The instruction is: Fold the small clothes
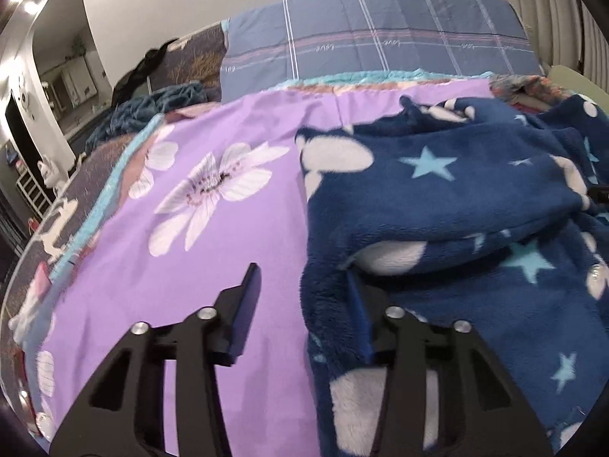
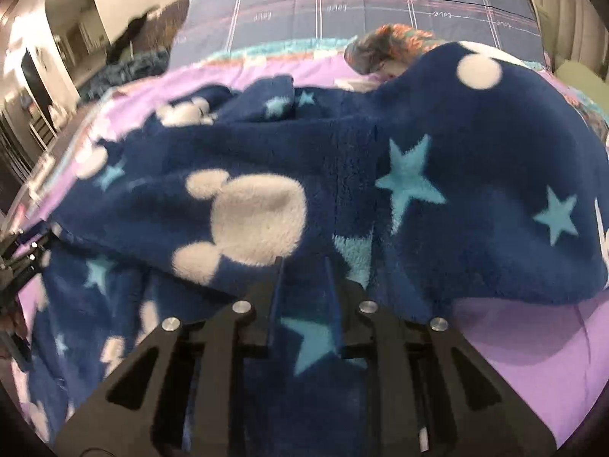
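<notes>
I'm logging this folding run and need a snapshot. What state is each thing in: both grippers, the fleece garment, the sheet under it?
left gripper: jaws open wide, one finger on the purple sheet side, the other at the fleece edge.
right gripper: jaws open, fleece lying between the fingers.
blue fleece garment: rumpled, partly doubled over itself, not neatly folded.
purple floral sheet: spread flat on the bed.

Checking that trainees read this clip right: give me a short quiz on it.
1. True or false: the left gripper is shut.
2. The fleece shows: A stripes, B stars, C checks.
3. Fill in: the fleece lies on a ___ sheet with flowers.
Key: 1 false, it is open; 2 B; 3 purple.
</notes>
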Motion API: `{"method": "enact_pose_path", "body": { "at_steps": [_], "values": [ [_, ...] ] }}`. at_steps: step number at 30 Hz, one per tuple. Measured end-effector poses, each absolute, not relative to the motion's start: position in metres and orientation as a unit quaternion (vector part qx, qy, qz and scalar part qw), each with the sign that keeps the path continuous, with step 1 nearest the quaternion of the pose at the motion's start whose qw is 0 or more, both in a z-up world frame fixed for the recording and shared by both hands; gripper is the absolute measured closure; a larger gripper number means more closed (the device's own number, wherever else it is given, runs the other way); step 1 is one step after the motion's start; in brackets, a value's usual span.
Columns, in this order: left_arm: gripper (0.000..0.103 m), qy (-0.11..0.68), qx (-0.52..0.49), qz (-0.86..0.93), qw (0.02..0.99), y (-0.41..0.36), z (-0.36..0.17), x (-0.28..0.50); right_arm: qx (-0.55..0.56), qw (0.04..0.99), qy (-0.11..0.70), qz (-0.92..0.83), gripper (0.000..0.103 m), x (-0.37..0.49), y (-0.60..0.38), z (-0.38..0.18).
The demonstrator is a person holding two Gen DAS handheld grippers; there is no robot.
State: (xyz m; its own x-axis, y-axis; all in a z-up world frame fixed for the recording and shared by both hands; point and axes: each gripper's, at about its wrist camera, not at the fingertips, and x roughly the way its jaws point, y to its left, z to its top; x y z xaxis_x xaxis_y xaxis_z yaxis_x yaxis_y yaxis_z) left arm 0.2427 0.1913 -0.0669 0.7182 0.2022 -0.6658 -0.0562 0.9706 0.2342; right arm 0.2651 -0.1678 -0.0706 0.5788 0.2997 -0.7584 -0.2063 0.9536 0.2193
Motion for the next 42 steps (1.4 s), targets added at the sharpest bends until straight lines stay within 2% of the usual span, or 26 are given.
{"method": "enact_pose_path", "body": {
  "at_steps": [3,6,8,10,13,17,20,23,26,28,31,34,37,40,41,42],
  "values": [
    [0.058,0.368,0.092,0.073,0.922,0.191,-0.06,0.243,0.066,0.891,0.423,0.154,0.063,0.255,-0.175,-0.06],
    [0.058,0.374,0.085,0.077,0.92,0.189,-0.061,0.244,0.073,0.89,0.419,0.162,0.057,0.247,-0.185,-0.061],
    [0.058,0.374,0.075,0.081,0.921,0.189,-0.061,0.243,0.072,0.884,0.438,0.149,0.055,0.252,-0.194,-0.075],
    [0.058,0.383,0.062,0.095,0.917,0.194,-0.063,0.246,0.085,0.873,0.458,0.142,0.059,0.26,-0.198,-0.094],
    [0.058,0.393,0.018,0.089,0.915,0.202,-0.062,0.247,0.086,0.879,0.448,0.139,0.059,0.257,-0.197,-0.086],
    [0.059,0.364,-0.005,0.043,0.931,0.185,-0.044,0.249,0.112,0.889,0.417,0.149,0.059,0.245,-0.21,-0.066],
    [0.058,0.356,-0.014,-0.02,0.934,0.152,-0.038,0.261,0.192,0.892,0.39,0.122,0.046,0.237,-0.255,-0.051],
    [0.045,0.38,0.027,-0.064,0.922,0.108,-0.058,0.283,0.24,0.894,0.373,0.066,0.044,0.228,-0.307,-0.045],
    [0.042,0.419,0.096,-0.036,0.902,0.074,-0.111,0.305,0.275,0.894,0.353,-0.027,0.042,0.208,-0.374,-0.044],
    [0.042,0.406,0.123,-0.023,0.905,0.063,-0.106,0.303,0.323,0.88,0.34,-0.082,0.041,0.195,-0.424,-0.05],
    [0.042,0.407,0.111,-0.029,0.906,0.066,-0.112,0.304,0.407,0.84,0.322,-0.156,0.04,0.183,-0.492,-0.067],
    [0.042,0.411,0.093,-0.038,0.906,0.071,-0.113,0.306,0.462,0.821,0.3,-0.15,0.041,0.188,-0.525,-0.08],
    [0.041,0.41,0.093,-0.038,0.906,0.071,-0.114,0.306,0.456,0.823,0.302,-0.155,0.03,0.208,-0.527,-0.079],
    [0.041,0.41,0.092,-0.038,0.907,0.07,-0.108,0.303,0.426,0.831,0.312,-0.173,0.031,0.228,-0.52,-0.075],
    [0.041,0.41,0.089,-0.039,0.907,0.071,-0.107,0.302,0.42,0.832,0.311,-0.184,0.035,0.227,-0.521,-0.076],
    [0.041,0.41,0.087,-0.04,0.907,0.073,-0.107,0.301,0.419,0.831,0.312,-0.193,0.056,0.228,-0.52,-0.077]
  ]
}}
